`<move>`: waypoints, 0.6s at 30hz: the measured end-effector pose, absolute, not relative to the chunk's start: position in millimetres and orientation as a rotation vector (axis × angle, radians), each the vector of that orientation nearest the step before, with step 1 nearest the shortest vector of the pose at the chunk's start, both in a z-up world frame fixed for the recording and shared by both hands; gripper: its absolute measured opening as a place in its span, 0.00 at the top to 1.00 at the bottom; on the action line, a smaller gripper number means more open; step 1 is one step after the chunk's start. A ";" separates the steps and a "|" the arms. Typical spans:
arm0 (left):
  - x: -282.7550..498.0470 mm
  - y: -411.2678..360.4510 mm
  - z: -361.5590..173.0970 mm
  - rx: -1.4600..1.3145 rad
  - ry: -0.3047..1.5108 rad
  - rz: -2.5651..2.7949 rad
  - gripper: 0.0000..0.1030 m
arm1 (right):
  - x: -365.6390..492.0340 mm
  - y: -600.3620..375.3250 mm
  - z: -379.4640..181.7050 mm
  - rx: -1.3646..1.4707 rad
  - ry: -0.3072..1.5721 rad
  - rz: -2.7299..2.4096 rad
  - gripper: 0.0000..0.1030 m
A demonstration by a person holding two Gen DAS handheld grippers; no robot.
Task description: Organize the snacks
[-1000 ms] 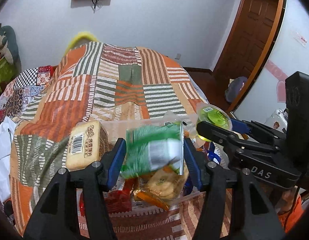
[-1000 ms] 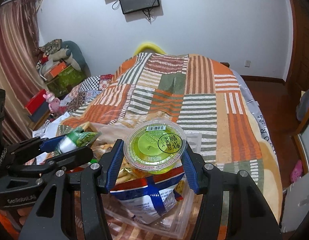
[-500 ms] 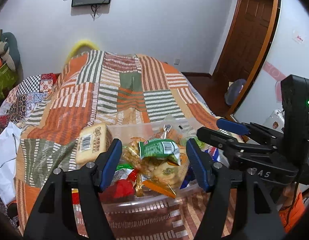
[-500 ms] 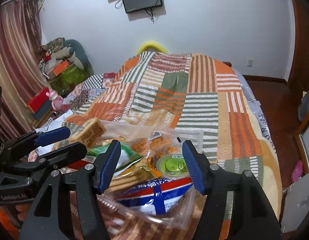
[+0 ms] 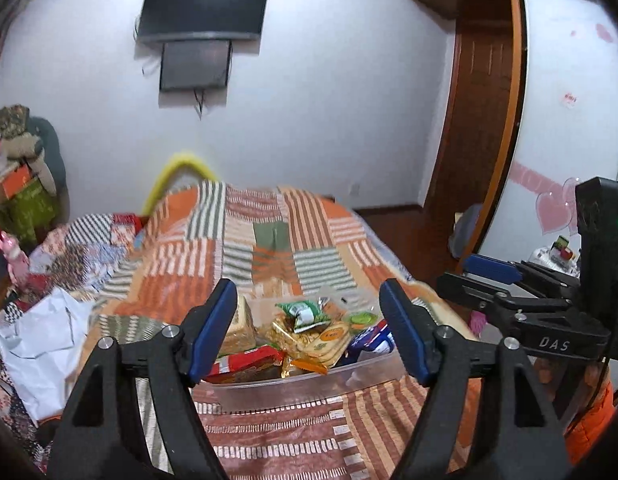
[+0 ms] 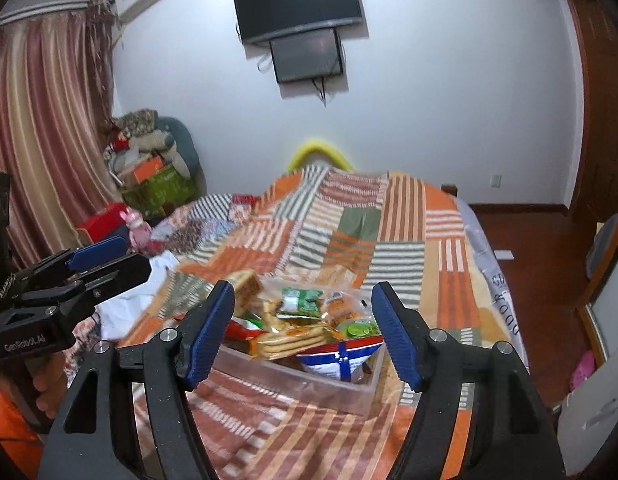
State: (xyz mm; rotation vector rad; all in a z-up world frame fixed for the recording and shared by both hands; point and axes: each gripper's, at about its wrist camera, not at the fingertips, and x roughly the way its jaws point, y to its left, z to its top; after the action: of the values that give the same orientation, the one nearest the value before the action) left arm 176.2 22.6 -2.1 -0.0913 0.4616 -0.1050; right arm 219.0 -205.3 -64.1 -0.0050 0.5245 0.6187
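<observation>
**Both grippers empty above a full snack box**

One clear plastic box [image 5: 293, 390] sits on the striped patchwork blanket [image 5: 269, 248] of the bed, near its foot edge, and it is heaped with snacks. The packets overlap, so only some can be counted: one green packet [image 5: 305, 312] on top of the heap, one green-lidded cup [image 6: 359, 327] toward the box's right side, one blue, white and red bag [image 6: 341, 358] against the right end of the front wall, one red wrapper [image 5: 245, 362] at the left front corner, one pale wrapped cake [image 6: 247, 282] leaning at the far left corner, and a layer of yellow-orange biscuit packs [image 5: 321, 340] whose number cannot be told.

The left gripper [image 5: 307, 328] hangs over the front edge of the box, tilted somewhat downward. Its jaws have just been opening and now stand spread, with nothing between them; the snacks lie below and beyond the blue pads [image 5: 213, 328]. The right gripper [image 6: 303, 332] is beside it, tilted down in the same way, its jaws also just opened and spread with nothing between them. Each gripper shows from the side in the other's view. An orange sleeve [image 6: 9, 432] shows behind the left one.

One white bag [image 5: 41, 344] lies on the blanket near the bed's left edge, well apart from the box.
</observation>
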 end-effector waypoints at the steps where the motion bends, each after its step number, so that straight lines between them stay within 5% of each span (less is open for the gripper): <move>1: 166.5 22.1 3.8 -0.091 0.441 -0.104 0.26 | 211.2 -208.5 -58.1 0.002 0.506 0.617 0.34; 11: 93.6 9.5 38.4 -0.069 0.304 -0.080 0.06 | 142.6 -228.4 -15.9 0.034 0.336 0.606 0.22; 18: 64.9 5.8 42.9 -0.060 0.254 -0.038 0.01 | 116.0 -228.5 -11.8 0.033 0.285 0.572 0.00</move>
State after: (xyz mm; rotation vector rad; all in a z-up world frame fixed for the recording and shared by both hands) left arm 64.9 5.8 42.9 -0.0604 0.2539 -0.0381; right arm 116.0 -228.5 -11.8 0.0334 0.2846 0.5723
